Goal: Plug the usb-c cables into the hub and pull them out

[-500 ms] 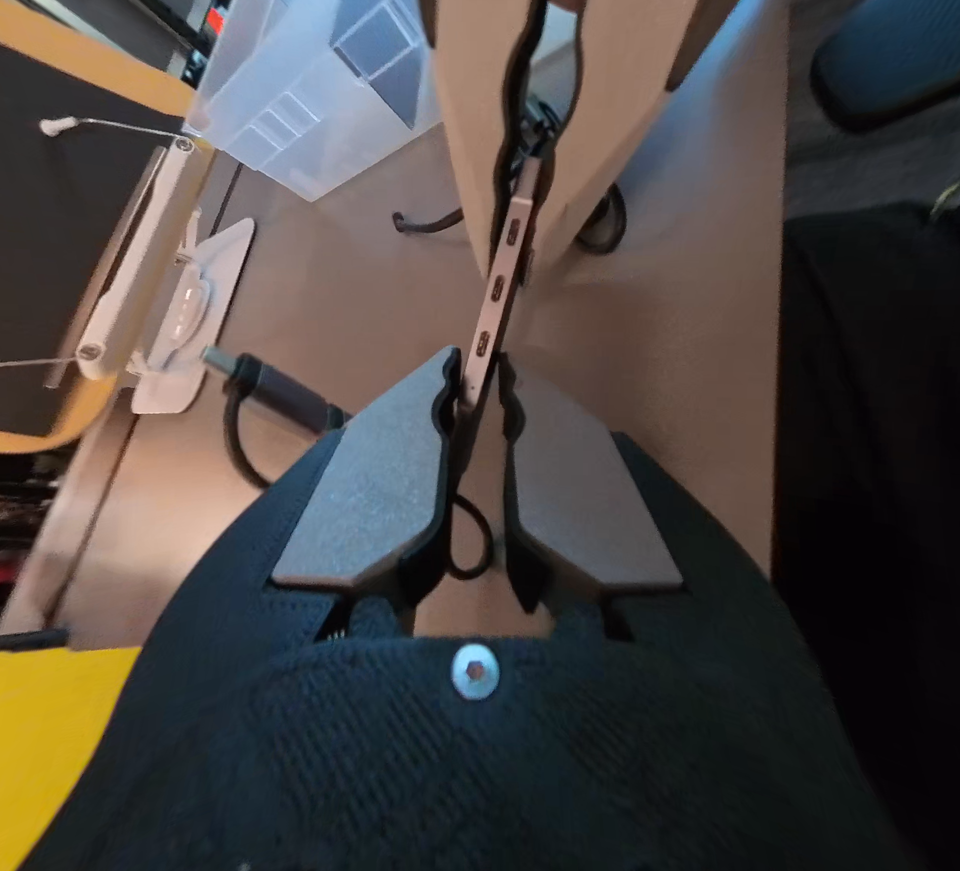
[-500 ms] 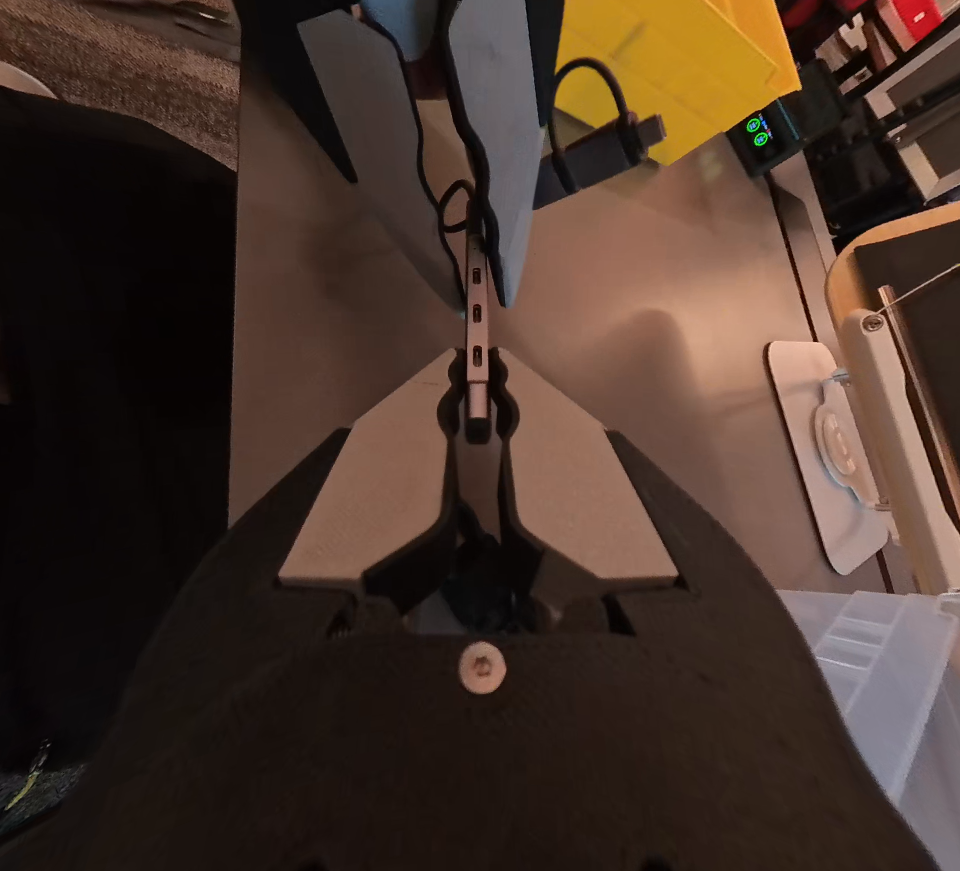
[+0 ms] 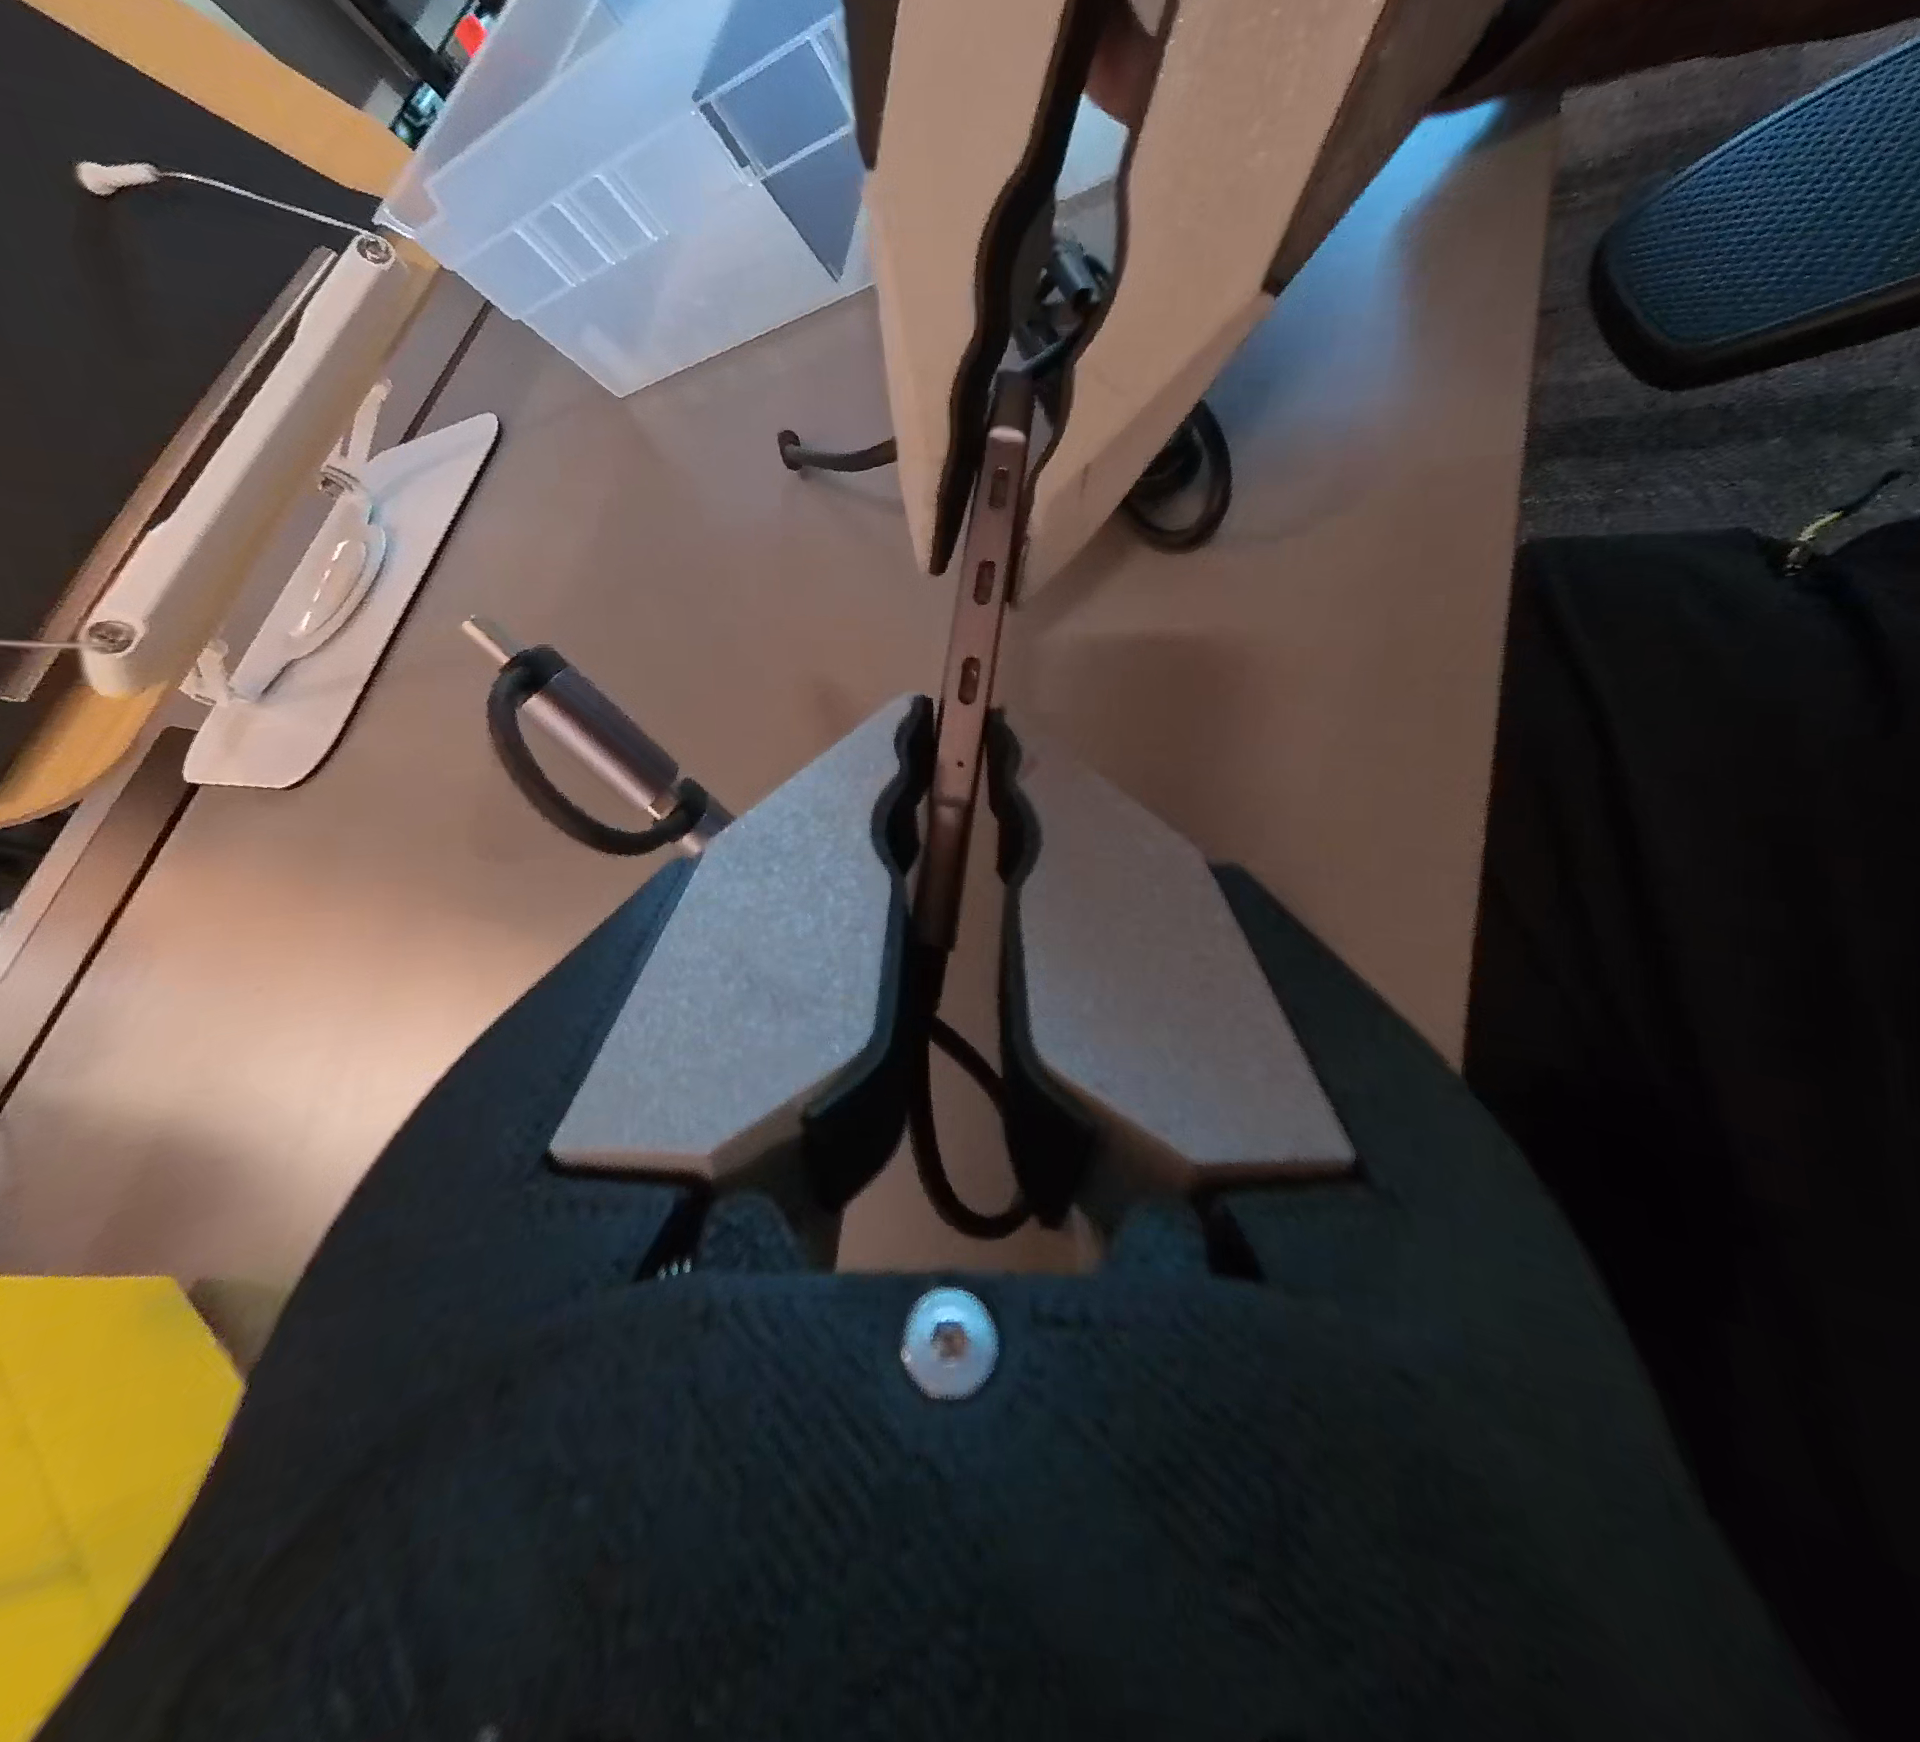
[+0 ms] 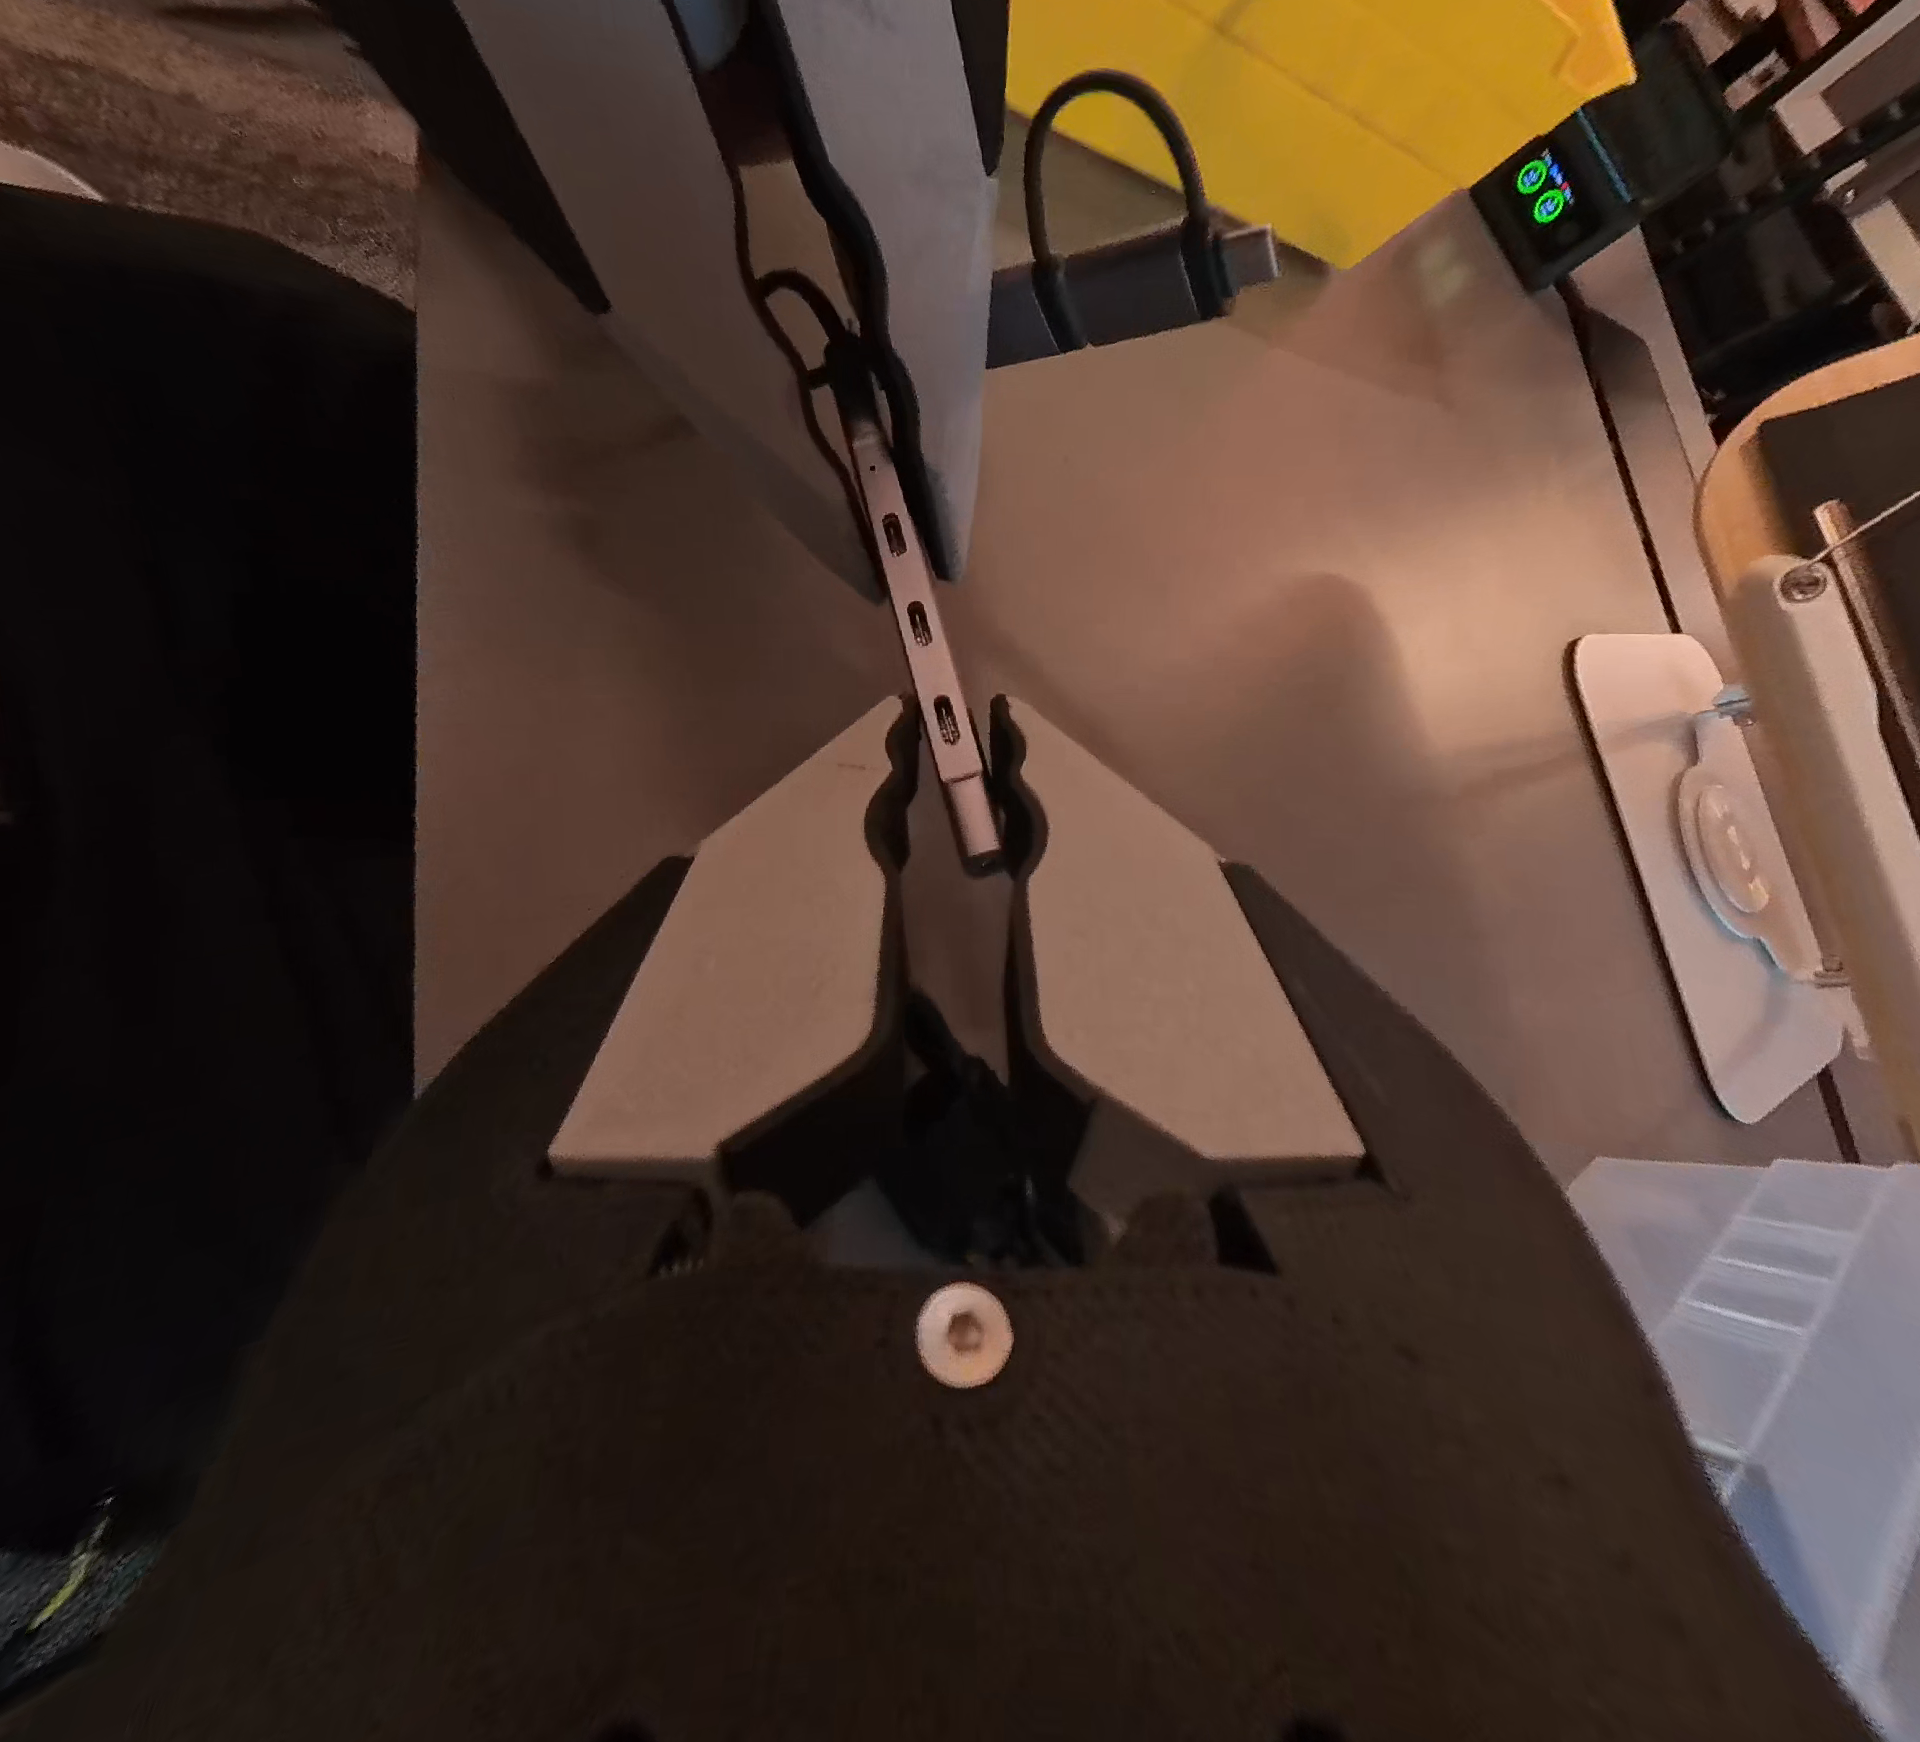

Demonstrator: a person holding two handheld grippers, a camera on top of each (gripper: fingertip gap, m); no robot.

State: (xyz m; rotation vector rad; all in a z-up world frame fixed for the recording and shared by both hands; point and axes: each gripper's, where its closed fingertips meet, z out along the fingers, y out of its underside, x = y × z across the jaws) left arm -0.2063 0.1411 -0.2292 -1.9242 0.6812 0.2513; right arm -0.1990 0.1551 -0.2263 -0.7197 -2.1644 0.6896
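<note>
I have the hub (image 3: 971,653) edge-on above the counter (image 3: 644,570), held at both ends. My left hand-held gripper (image 3: 954,762) is clamped on its cabled end; half a second ago only the tip sat there, now it's deeper between the fingers. My right hand-held gripper (image 4: 951,757) has eased apart around the far end, which now leans toward 11 o'clock. A spare adapter (image 3: 597,736) lies at 9 o'clock

Hub (image 3: 975,632): metallic grey-bronze w/ dark port slots. Fingers (image 3: 769,944): speckled grey faces, black edges. Table (image 3: 623,570): tan-brown. Bin (image 4: 1299,30): bright yellow. Crate (image 3: 644,165): frosted clear. Cable (image 4: 1117,175): black. Chair (image 3: 1766,217): blue-black mesh.
</note>
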